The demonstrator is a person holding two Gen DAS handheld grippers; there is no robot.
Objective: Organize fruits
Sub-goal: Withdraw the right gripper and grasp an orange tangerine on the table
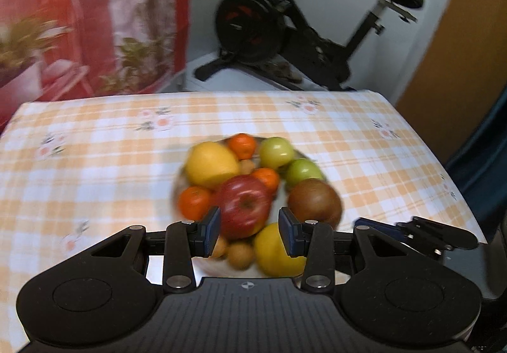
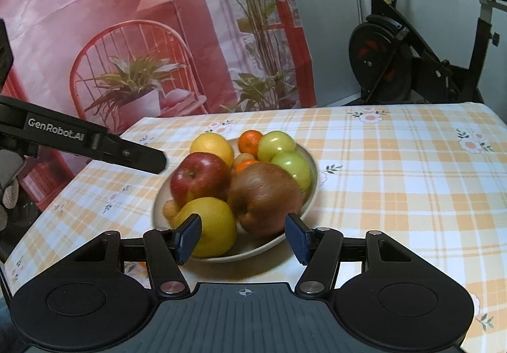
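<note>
Red round apple (image 2: 199, 177) sits piled with other fruit in the beige ceramic bowl (image 2: 312, 191); both black grippers, left (image 1: 249, 231) and right (image 2: 243, 239), hover parted, empty.

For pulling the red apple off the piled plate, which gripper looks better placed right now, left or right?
Probably left. The left gripper is open with the red apple framed squarely between its fingers. The right gripper, also open, lines up instead on the yellow fruit and brown fruit.
</note>
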